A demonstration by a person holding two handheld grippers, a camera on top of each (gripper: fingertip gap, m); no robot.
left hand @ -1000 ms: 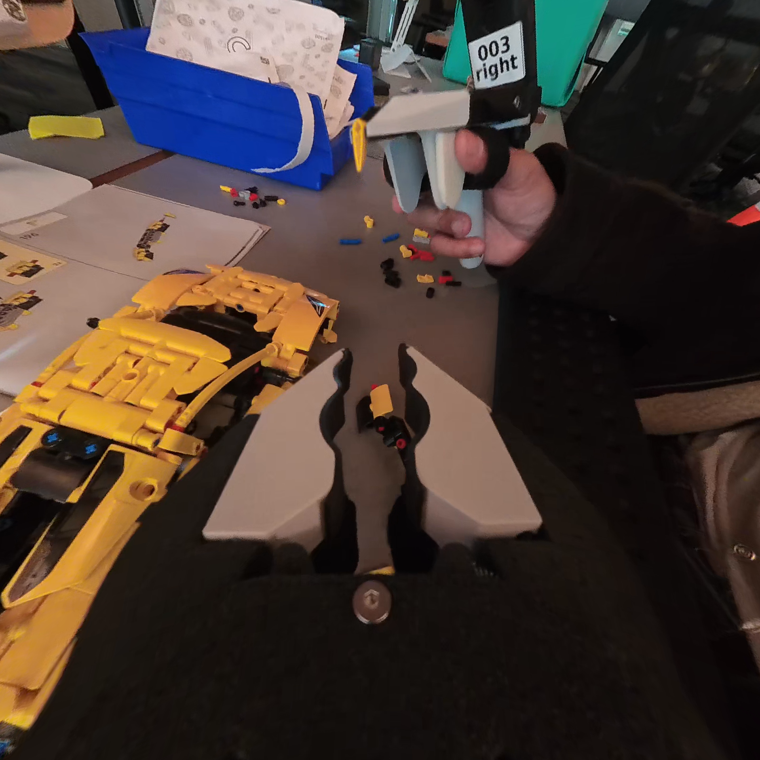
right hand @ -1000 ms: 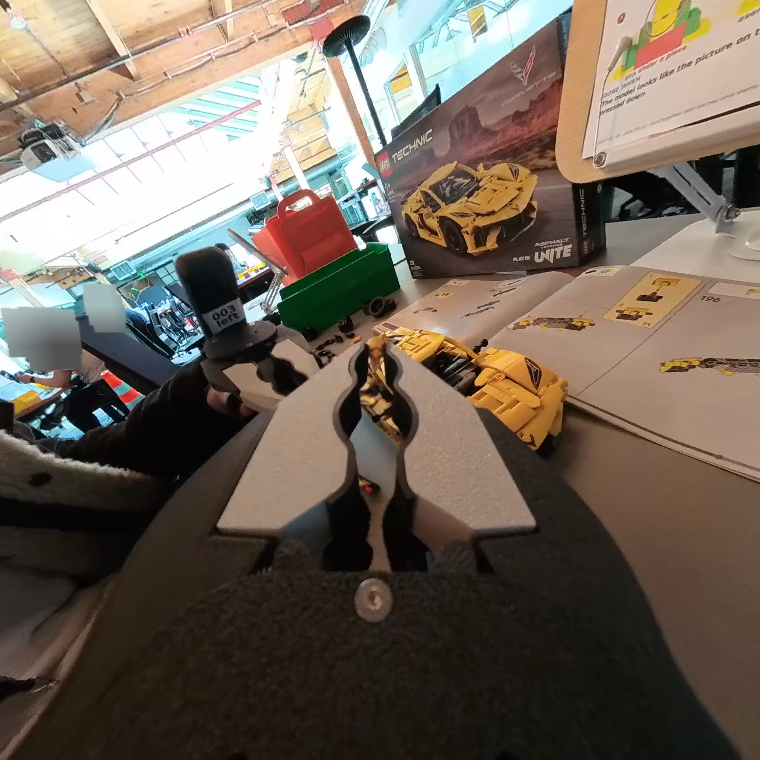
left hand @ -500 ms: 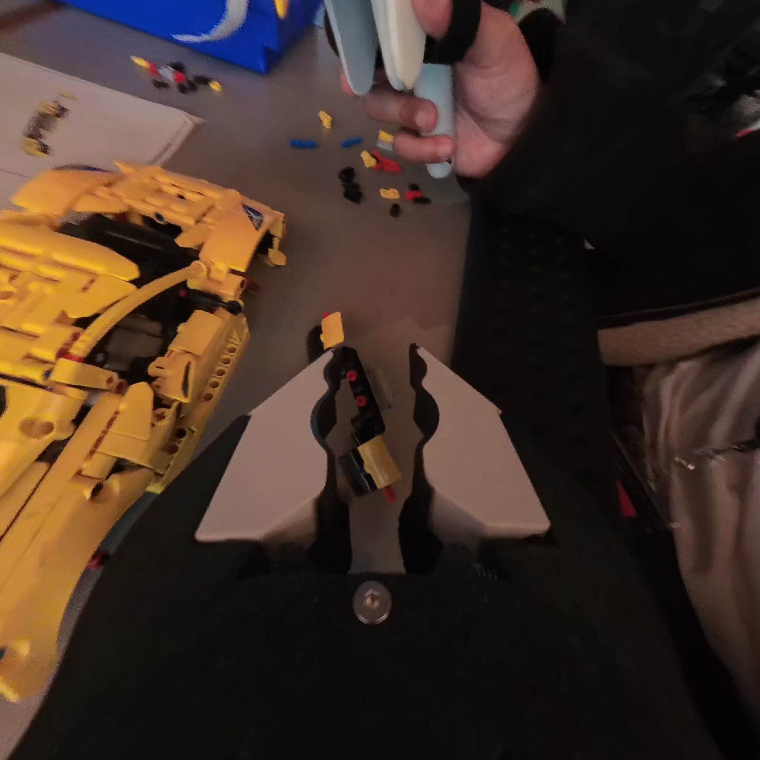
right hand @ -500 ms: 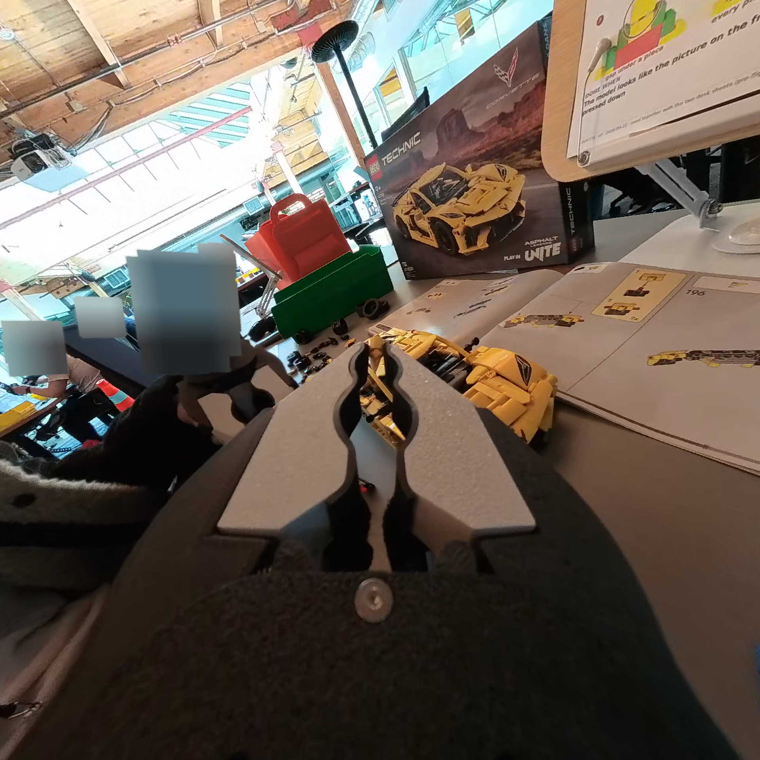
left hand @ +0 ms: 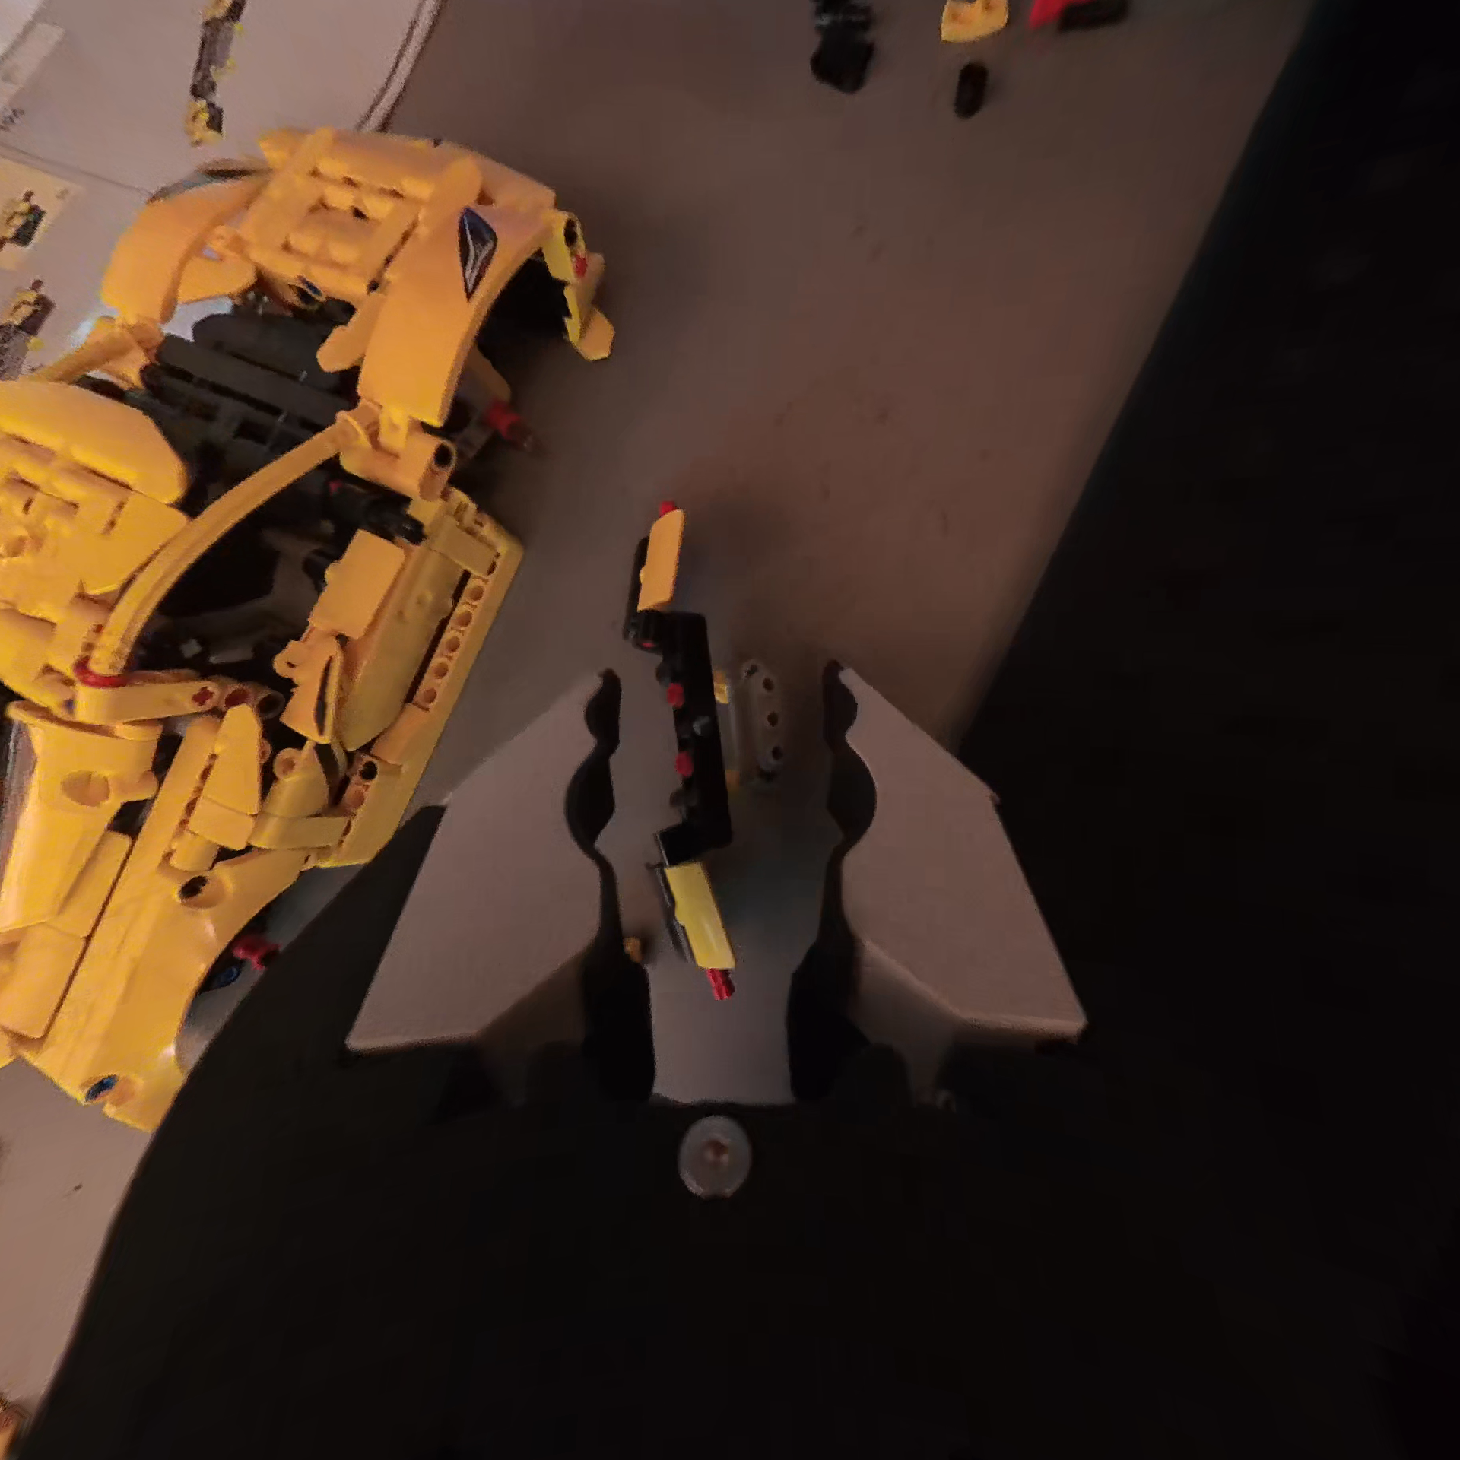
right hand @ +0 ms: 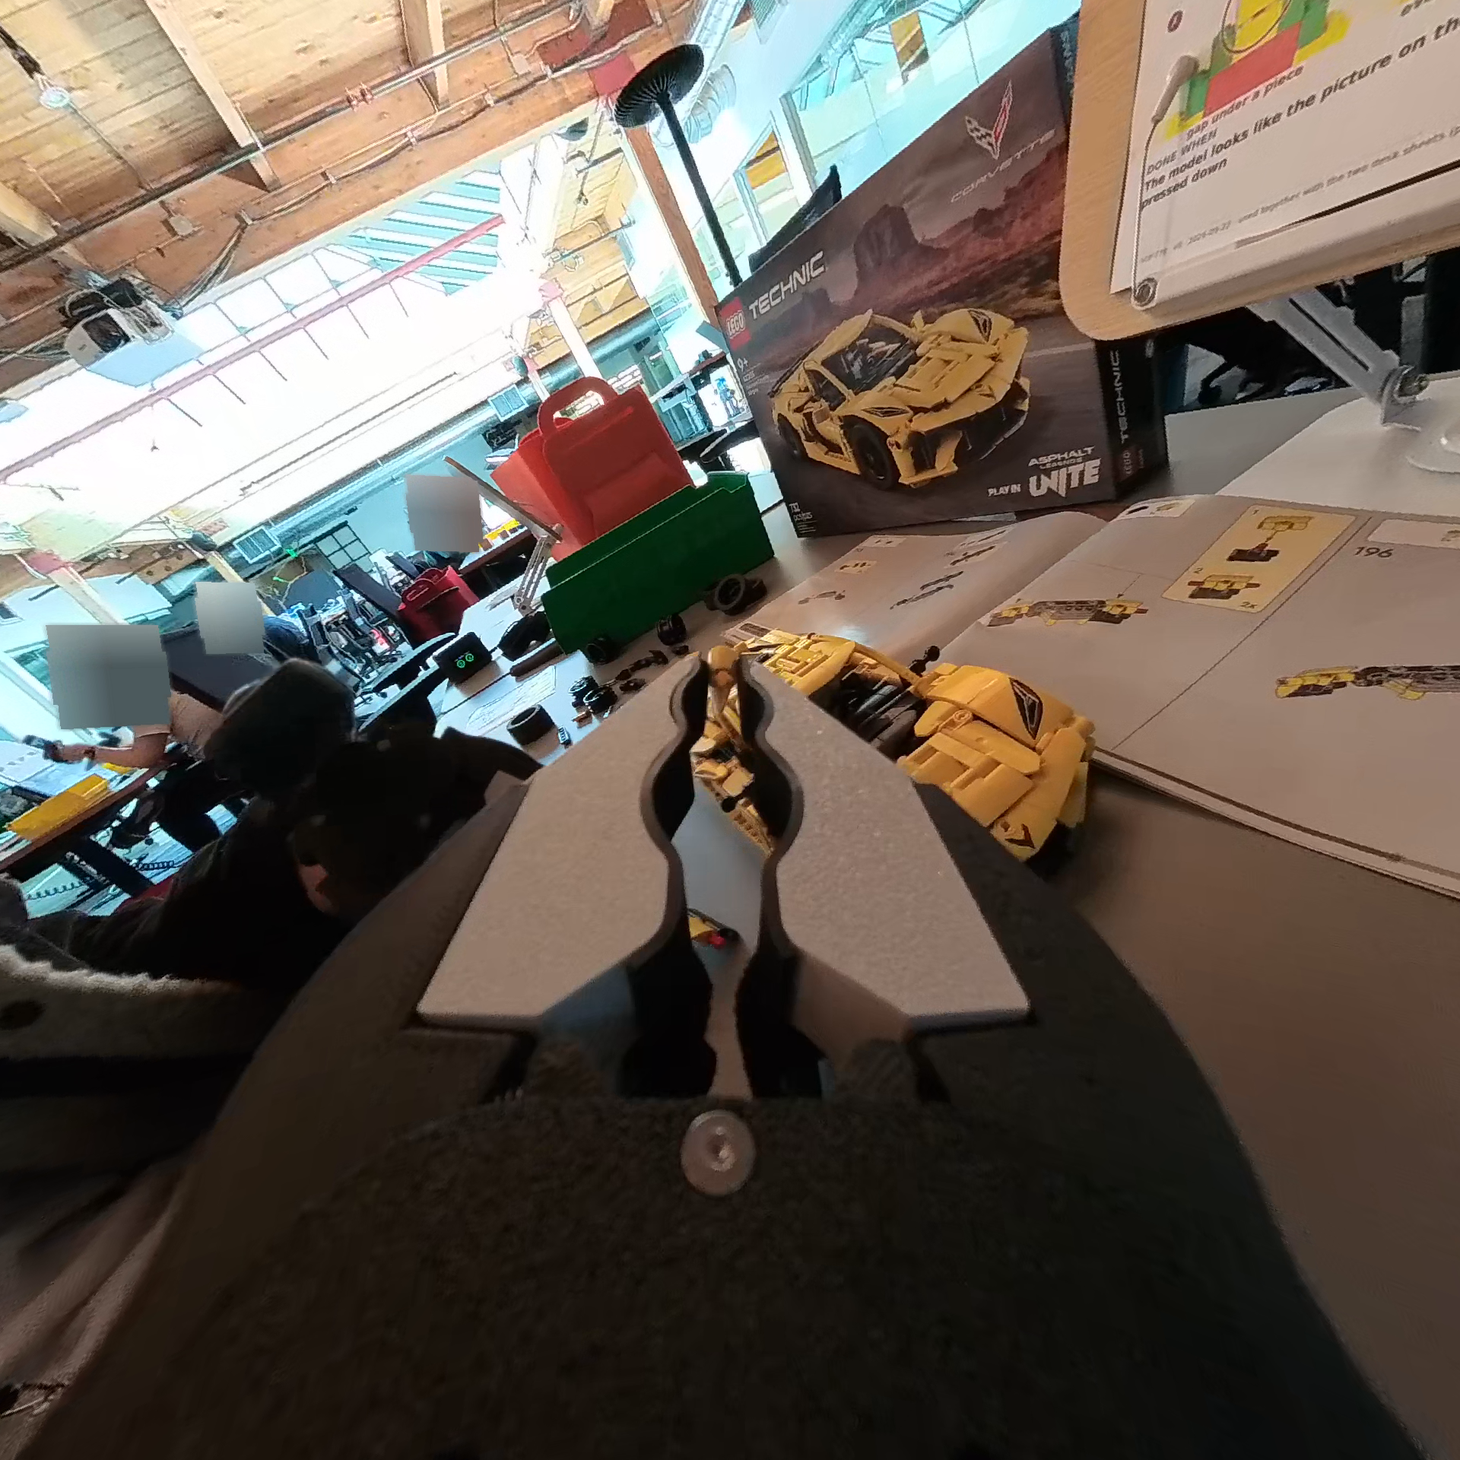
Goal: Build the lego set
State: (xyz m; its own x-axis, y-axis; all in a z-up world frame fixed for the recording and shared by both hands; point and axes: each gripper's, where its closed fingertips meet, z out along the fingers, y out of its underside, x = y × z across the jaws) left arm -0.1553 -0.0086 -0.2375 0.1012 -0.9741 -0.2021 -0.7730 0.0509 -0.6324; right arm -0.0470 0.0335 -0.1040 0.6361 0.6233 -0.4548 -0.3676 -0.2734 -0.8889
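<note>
1. Left gripper (left hand: 717, 679): fingers spread, nothing clamped. The small black-and-yellow sub-assembly (left hand: 686, 750) lies on the grey table (left hand: 869, 355) in the gap between them, clear of both inner faces as far as I can see.
2. Key relation: its long axis runs near-to-far, roughly along the fingers. The far yellow tip (left hand: 660, 557) sticks out past the fingertips; the near yellow end with a red pin (left hand: 699, 920) sits deep in the gap. A pale grey piece (left hand: 760, 723) lies just beside it on the right.
3. Right gripper (right hand: 720, 675): fingers nearly together, only a thin slot between. Whether they pinch anything I cannot tell from this view.
4. Yellow car (left hand: 237, 553) is left of the sub-assembly, near but apart. Loose parts (left hand: 845, 47) lie far on the table.
5. Judgement: the left gripper is the nearer one; closing would squeeze across the short width. Risk: the pale grey piece gets caught too.
</note>
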